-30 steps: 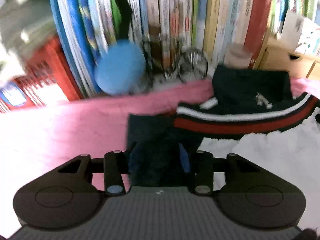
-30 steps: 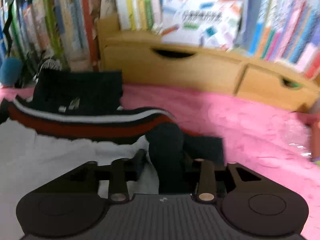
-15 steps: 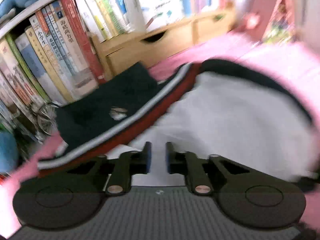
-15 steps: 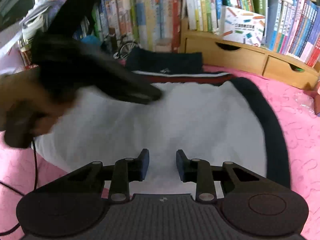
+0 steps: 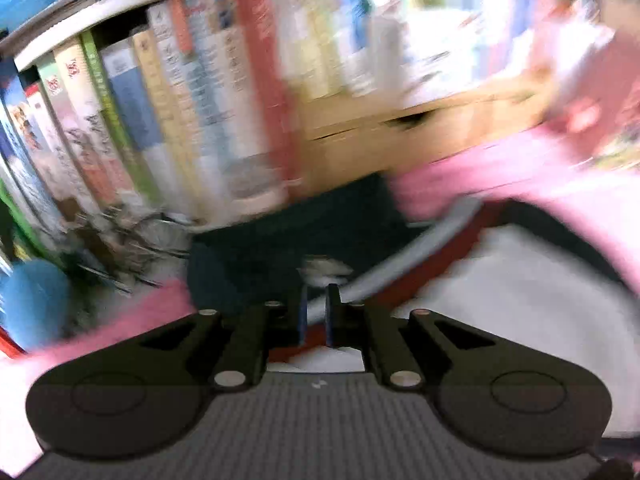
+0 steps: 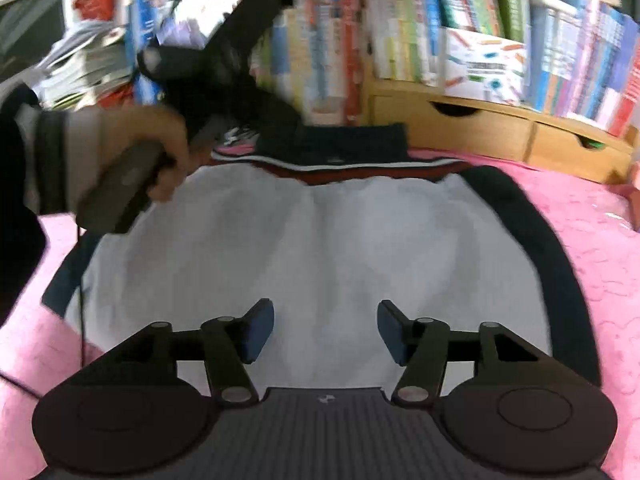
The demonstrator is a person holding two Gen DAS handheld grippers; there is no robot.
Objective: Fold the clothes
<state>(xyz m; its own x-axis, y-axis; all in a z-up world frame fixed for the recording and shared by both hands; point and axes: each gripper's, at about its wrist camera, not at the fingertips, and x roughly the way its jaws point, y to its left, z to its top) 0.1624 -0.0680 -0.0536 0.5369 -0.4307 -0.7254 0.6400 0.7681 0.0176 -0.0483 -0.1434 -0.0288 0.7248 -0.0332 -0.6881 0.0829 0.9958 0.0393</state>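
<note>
A garment point(image 6: 320, 236) lies spread on the pink bedspread point(image 6: 600, 232): white body, dark navy sleeves and collar, a red and white stripe near the collar. My right gripper point(image 6: 326, 330) is open and empty, hovering over the garment's near white part. My left gripper point(image 5: 316, 314) is nearly shut with nothing between the pads, above the striped collar area point(image 5: 400, 280); that view is blurred. The left gripper also shows in the right wrist view point(image 6: 224, 92), held in a hand above the garment's far left corner.
A bookshelf full of upright books point(image 6: 400, 40) stands behind the bed. A wooden drawer unit point(image 6: 500, 132) sits at its foot. A blue round object point(image 5: 36, 300) and a small wire bicycle model point(image 5: 140, 240) stand at the shelf's left.
Both grippers have let go of the dark sleeves and pulled back. The right gripper has opened wide. The left gripper has swung toward the collar, staying nearly shut.
</note>
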